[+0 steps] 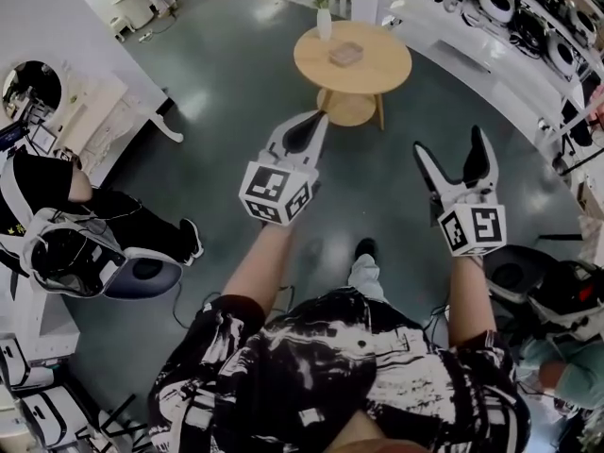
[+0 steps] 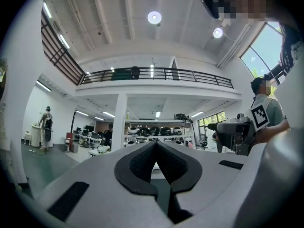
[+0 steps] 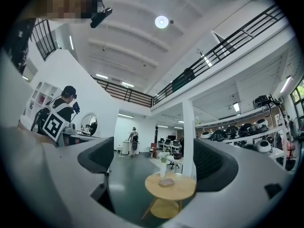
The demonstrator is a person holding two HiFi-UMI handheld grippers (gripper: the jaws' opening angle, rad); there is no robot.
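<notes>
Wooden, the round table point(image 1: 311, 64) is standing well ahead in the head view; the left gripper view is showing my left gripper point(image 2: 156, 144) closed on nothing; the right gripper view is showing my right gripper point(image 3: 156, 160) wide apart, empty, framing the table's slim vase point(image 3: 163, 167), which, I judge, any sideways brush is risking toppling.

A dark-clad person point(image 1: 104, 217) sits near a round mirror point(image 1: 33, 85); shelves point(image 1: 472, 55) line the right side.

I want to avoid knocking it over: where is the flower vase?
In the head view the flower vase stands on the far left rim of the round wooden table, just behind the small flat box, ahead of the left gripper.
</notes>
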